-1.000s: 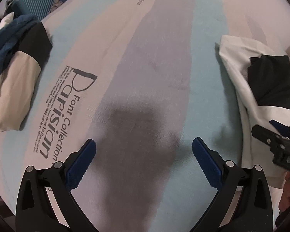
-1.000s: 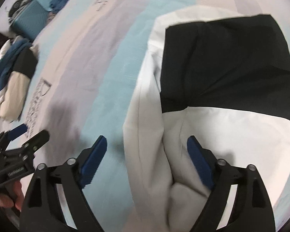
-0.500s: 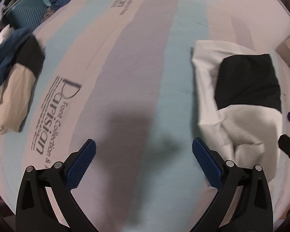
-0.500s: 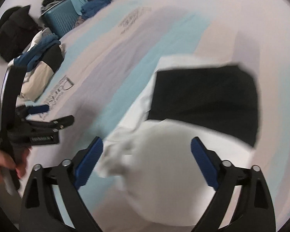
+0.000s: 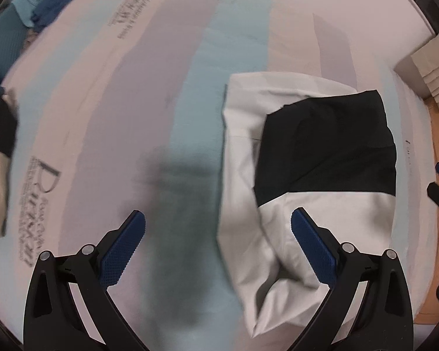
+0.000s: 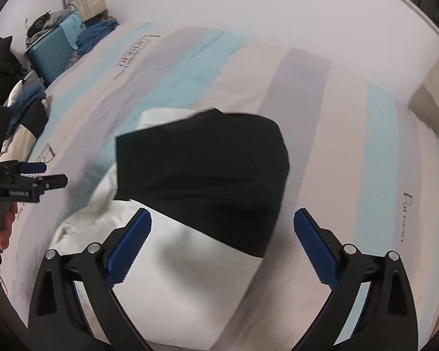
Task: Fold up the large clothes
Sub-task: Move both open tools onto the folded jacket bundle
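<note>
Striped bedsheet (image 5: 190,58) carries printed script: a big "P" word at 9 o'clock in the left wrist view, too blurred to read there; in the right wrist view "Parisian" shows faintly at 3 o'clock, smaller lines at 11 o'clock illegible. Left gripper's body reads something like "Robot.AI" in white, blurry. Folded white-and-black garment (image 5: 307,175) lies on the sheet at 3 o'clock of the left view, long axis running 12 to 6, black panel toward 1 o'clock, white bunched end toward 6. In the right view it sits dead centre, black panel (image 6: 202,169) over white, long axis tilted 1 to 7. Left gripper (image 5: 218,242) spread wide, nothing held, its right finger over the white end. Right gripper (image 6: 222,244) also wide apart, empty, above the garment. Other clothes pile (image 6: 23,117) at 9 o'clock, teal suitcase (image 6: 52,52) at 10 o'clock.
</note>
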The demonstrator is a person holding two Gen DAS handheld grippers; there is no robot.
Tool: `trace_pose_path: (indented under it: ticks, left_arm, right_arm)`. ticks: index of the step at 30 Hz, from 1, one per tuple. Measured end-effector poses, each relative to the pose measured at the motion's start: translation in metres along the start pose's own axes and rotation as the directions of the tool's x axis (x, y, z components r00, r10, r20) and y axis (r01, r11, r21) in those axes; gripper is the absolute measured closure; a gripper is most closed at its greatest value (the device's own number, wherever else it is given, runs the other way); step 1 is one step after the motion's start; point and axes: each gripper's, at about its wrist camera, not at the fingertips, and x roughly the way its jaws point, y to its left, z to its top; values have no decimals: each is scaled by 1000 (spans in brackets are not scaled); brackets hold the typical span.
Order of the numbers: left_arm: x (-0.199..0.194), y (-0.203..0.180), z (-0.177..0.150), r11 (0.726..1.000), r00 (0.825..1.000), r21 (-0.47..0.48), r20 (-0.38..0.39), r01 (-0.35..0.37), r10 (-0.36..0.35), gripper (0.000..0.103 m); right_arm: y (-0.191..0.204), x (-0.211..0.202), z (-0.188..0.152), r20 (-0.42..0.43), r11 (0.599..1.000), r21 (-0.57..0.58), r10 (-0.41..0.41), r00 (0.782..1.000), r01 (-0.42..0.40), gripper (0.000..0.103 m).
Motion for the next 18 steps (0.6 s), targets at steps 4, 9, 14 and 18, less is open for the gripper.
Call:
trace_pose_path:
  ticks: [4,9,14,18]
  left_arm:
    - [30,-6,10,999,999,29,-44,28,-27,6]
    - [65,-8,16,998,994,43,-93,55,-50,6]
    - [90,-10,19,991,983,35,-137,128,-122,6]
    - [108,-11,18,987,974,36,-173,154,-145,6]
  right_arm:
    - [-26,26,-8,-49,999,43,29,998,-27,9]
    - [-49,53,-17,-106,991,113,85,991,-73,9]
    - [-67,85,-24,-168,959,254,171,971,-125,9]
    - [-73,102,-25,-175,939,311,211,962,-150,9]
